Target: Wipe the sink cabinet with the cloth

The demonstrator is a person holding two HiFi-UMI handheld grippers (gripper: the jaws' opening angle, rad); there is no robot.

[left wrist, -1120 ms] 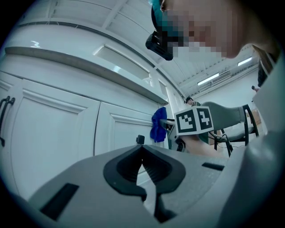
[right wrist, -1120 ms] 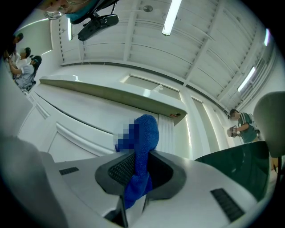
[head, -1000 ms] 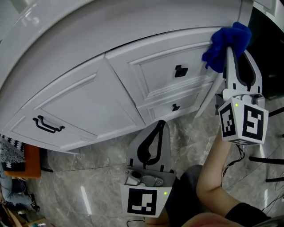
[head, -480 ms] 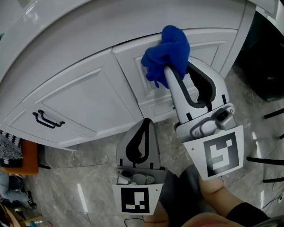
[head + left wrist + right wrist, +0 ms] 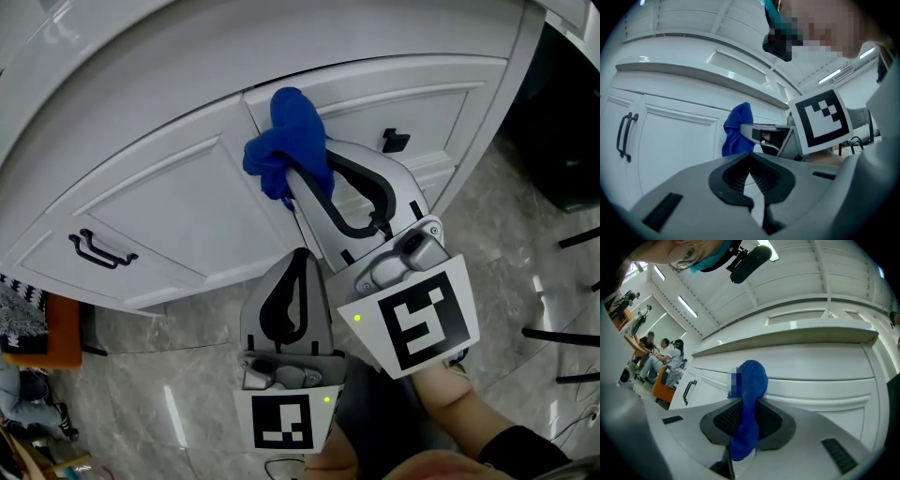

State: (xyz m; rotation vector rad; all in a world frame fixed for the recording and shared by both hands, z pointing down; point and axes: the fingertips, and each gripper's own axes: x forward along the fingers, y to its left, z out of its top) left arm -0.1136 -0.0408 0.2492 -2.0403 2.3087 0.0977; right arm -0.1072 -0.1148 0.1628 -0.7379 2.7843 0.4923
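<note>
Right gripper (image 5: pixel 298 176): jaws clamped on blue cloth (image 5: pixel 285 141).
Cloth: bunched at the jaw tips, against the white cabinet (image 5: pixel 169 211) where door meets drawer, left of the black knob (image 5: pixel 395 141).
Left gripper (image 5: pixel 302 256): jaws together, nothing between them; low, just beside the right gripper.

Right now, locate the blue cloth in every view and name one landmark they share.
Head view: cloth upper centre, at the white cabinet front.
Left gripper view: cloth at centre, beside the cabinet door.
Right gripper view: cloth lower centre, pinched between the jaws.
Shared landmark: the black door handle, left of the cloth in all three.
</note>
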